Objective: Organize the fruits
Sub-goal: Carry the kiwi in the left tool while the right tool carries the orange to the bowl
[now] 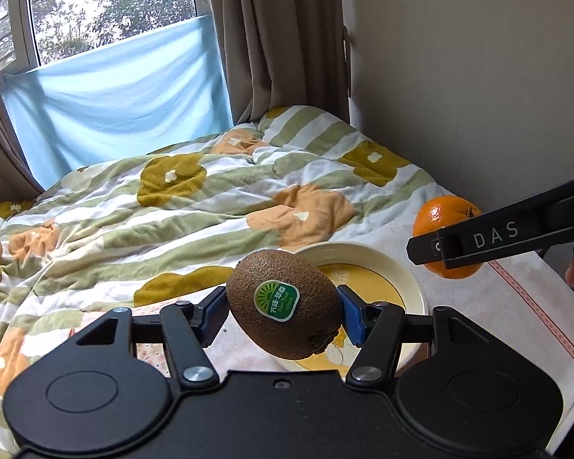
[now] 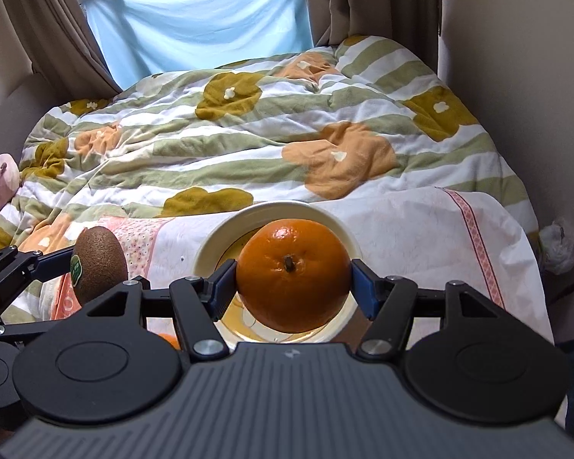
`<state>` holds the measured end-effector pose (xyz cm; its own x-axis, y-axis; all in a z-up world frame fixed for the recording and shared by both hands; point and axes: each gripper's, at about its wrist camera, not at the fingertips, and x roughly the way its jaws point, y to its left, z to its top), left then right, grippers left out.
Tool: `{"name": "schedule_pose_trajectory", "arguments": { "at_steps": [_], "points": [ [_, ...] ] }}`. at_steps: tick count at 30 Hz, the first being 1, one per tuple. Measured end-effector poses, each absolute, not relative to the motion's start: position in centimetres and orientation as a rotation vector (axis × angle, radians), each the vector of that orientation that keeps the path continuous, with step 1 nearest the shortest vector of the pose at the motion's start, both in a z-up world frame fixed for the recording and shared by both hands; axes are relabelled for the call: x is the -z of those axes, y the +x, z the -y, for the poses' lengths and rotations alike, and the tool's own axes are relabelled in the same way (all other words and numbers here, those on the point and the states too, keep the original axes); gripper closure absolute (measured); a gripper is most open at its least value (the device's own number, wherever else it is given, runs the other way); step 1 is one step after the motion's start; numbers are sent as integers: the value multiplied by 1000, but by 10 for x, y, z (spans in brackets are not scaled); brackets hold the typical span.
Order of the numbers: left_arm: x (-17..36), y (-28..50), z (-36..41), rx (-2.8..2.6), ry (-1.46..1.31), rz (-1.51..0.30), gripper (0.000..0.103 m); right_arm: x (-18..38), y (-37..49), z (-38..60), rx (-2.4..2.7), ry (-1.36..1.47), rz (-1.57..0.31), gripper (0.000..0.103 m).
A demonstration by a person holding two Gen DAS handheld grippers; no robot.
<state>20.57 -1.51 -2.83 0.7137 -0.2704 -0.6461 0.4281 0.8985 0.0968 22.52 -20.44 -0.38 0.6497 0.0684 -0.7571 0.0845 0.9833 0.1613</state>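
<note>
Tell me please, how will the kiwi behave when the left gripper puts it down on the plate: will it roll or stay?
The kiwi is egg-shaped with fuzzy skin, so it probably grips well and would rock rather than roll far. The plate has a raised rim, which should likely stop it. The left gripper holds it across its sides; it may bruise if squeezed harder.

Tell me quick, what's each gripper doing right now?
Left gripper: closed on the kiwi.
Right gripper: closed on the orange.
</note>
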Motion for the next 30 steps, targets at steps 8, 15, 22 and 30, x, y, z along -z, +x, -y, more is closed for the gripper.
{"name": "schedule_pose_trajectory", "arguments": {
  "at_steps": [8,15,22,30],
  "points": [
    [73,269,63,345,276,-761,38,38,299,240,-98,142,-932,25],
    [118,308,91,322,336,-818,38,75,341,253,-154,129,-997,25],
    [144,323,109,338,407,-859,38,90,351,261,-162,158,-1022,25],
    [151,322,116,375,448,-864,30,95,353,270,-140,180,-1033,25]
  ]
}}
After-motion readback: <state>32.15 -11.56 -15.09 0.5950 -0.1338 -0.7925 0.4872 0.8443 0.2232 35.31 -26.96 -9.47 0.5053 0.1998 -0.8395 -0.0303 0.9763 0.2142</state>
